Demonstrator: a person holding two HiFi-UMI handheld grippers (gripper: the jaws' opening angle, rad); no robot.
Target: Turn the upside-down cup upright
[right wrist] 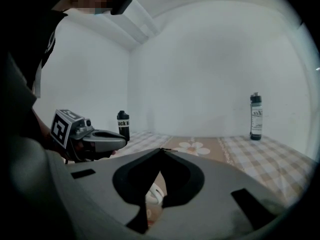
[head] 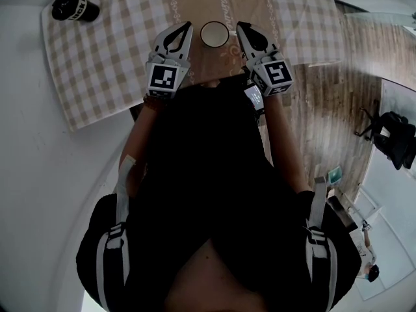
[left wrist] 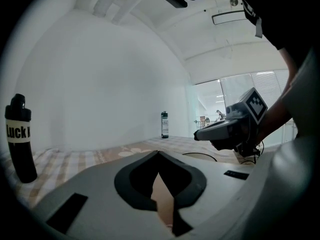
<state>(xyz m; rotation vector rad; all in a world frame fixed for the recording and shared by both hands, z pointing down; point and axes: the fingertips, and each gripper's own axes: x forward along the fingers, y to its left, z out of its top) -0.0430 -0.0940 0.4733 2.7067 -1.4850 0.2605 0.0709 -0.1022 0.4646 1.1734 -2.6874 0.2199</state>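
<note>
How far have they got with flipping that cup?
Hard to say what's done: from above I cannot tell which way up the cup stands. Nothing is in hand: left gripper and right gripper are both shut and empty, flanking it. If inverted, the flip remains.

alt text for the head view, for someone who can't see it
From above, a person in dark clothes holds the left gripper and right gripper, both shut, either side of a white cup on a checked tablecloth. A black bottle sits at its upper left.
</note>
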